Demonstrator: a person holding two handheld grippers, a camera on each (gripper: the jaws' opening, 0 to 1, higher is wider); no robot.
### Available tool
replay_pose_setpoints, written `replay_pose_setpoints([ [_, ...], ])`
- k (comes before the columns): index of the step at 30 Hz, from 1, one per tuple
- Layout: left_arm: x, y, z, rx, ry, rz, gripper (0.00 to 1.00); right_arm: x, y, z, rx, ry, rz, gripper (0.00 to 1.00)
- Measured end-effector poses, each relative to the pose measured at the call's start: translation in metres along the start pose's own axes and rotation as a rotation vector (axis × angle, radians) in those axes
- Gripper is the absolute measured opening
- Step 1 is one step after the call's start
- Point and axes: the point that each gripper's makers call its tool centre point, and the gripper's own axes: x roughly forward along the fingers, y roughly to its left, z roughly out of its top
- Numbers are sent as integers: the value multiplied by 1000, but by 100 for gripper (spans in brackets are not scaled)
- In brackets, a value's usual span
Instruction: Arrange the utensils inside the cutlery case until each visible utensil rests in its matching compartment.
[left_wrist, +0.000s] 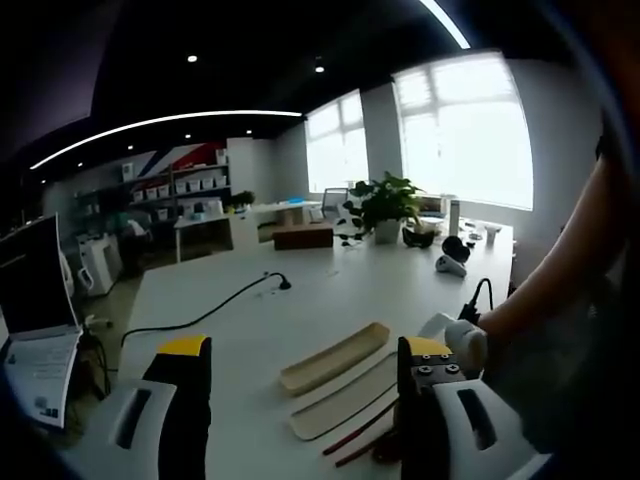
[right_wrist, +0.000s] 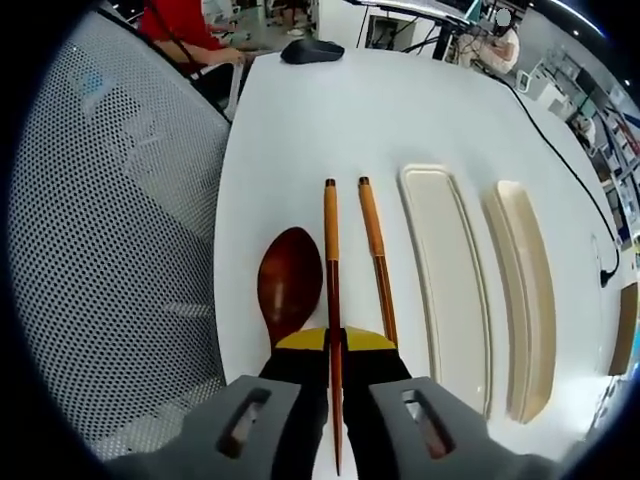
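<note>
My right gripper is shut on a wooden chopstick that runs lengthwise between its jaws over the white table. A second chopstick lies just right of it, and a dark wooden spoon lies on the left, its bowl beside the jaws. Further right rest the two cream case halves: a flat one and a deeper one, both empty. My left gripper hangs open above the table, with the deeper case half, the flat half and the chopsticks ahead of it.
A mesh chair back stands close on the left of the table edge. A black mouse lies at the far end. A black cable crosses the table, a potted plant stands far off, and a gloved hand is beside my left gripper's right jaw.
</note>
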Motion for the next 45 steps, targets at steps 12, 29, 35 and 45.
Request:
replay_pose_setpoints([
  [12,0,0,0,3,1,0,78,-8,-2,3,-13,-19,3,0],
  [29,0,-1,0,4,-2,-1,78,-35,-23,15,5,-75,-24,0],
  [35,0,-1,1,5,-2,-2,78,-45,-38,11,40,-79,-44,0],
  [45,3,-18,-2,3,8,-84,76,-56,-59,5,19,-60,-84,0],
])
